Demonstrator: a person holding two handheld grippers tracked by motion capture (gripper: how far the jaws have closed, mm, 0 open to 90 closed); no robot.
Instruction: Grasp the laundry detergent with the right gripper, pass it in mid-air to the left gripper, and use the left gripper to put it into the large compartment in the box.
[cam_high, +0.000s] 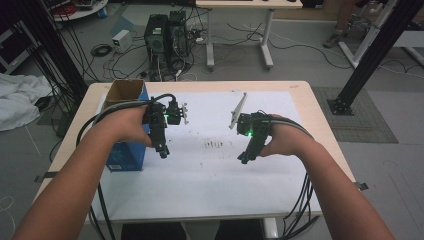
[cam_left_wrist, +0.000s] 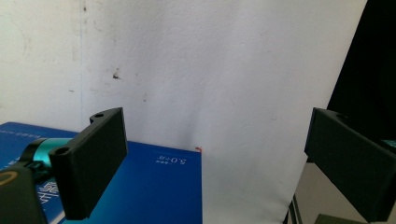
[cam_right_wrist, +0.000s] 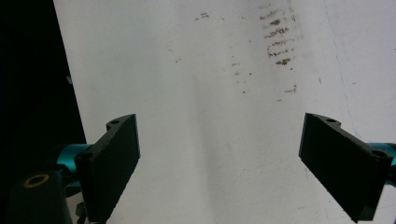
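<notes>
Jaws on your left gripper (cam_high: 162, 150) and right gripper (cam_high: 245, 157) both gape wide, holding nothing. Watch that blue box (cam_high: 127, 152) just beside your left hand (cam_high: 127, 125) at the table (cam_high: 300, 90) edge; one careless swing knocks it off.

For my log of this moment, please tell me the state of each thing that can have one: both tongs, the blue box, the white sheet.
Left tongs: open, holding nothing.
Right tongs: open, holding nothing.
Blue box: top flaps open, standing at the table's left edge.
White sheet: flat, with dark smudges near its middle.
</notes>
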